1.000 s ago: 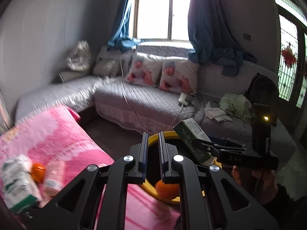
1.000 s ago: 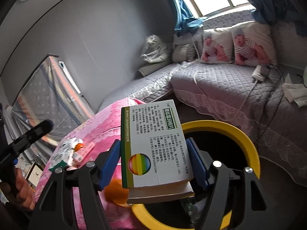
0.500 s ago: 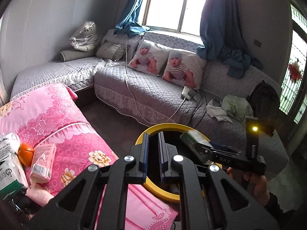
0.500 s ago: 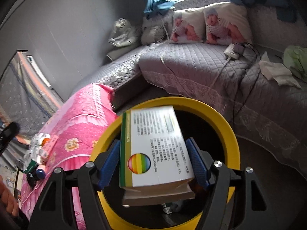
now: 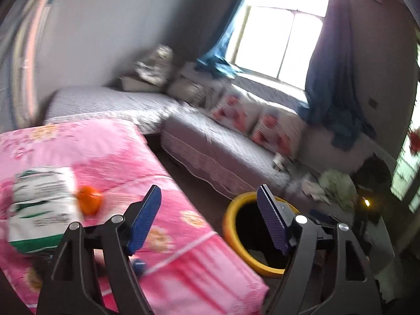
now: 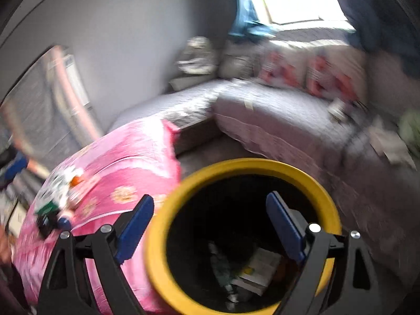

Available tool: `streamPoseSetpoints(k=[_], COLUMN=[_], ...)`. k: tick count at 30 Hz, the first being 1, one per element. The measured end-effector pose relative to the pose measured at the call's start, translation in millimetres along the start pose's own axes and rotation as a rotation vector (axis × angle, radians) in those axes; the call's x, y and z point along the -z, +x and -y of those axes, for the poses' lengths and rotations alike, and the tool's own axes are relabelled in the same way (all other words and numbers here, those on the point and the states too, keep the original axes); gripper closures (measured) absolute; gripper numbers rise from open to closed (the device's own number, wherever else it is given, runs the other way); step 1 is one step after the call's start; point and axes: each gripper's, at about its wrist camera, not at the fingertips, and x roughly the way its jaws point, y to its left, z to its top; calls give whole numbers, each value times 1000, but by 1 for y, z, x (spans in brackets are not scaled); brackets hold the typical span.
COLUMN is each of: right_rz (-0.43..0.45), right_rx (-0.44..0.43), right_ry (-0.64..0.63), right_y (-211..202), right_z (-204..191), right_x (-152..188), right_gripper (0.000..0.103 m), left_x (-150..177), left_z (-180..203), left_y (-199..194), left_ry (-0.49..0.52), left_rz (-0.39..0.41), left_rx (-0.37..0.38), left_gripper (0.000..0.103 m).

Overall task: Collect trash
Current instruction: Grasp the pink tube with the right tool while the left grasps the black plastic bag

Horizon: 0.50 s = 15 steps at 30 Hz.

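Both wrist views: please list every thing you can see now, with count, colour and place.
Trash bin: one, yellow rim, dark inside, on the floor beside the pink bed.
Box: one, pale, lying at the bottom of the bin.
Packet: one, white and green, on the bedspread.
Orange thing: one, round, touching the packet's right edge.
Bedspread: one, pink with flowers.
Sofa: one, grey quilted, along the wall and under the window.
Cushions: two, white and pink, on the sofa.
Curtain: blue, at the window.
Left gripper: fingers blue, open, empty.
Right gripper: fingers blue, open, above the bin.

Left gripper (image 5: 208,220) and right gripper (image 6: 210,225) — both spread wide, empty.
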Motion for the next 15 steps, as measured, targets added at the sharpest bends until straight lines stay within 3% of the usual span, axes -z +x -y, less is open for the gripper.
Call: streamPoseSetpoints(k=[5, 8, 11, 15], right_rz=[9, -5, -40, -81], right_rx=[-153, -232, -305, -357], right_ry=[-189, -259, -338, -373], right_y=[3, 10, 21, 35], right_z=[-68, -101, -140, -173], right_x=[-2, -3, 0, 6], right_gripper=[19, 19, 19, 19], left_x=[-4, 2, 20, 51], left_z=[-63, -101, -132, -141], left_y=[-50, -78, -97, -96], left_ry=[-61, -112, -136, -96], left_rz=[85, 96, 41, -86], left_rx=[-173, -266, -314, -303], left_gripper=[29, 28, 28, 28])
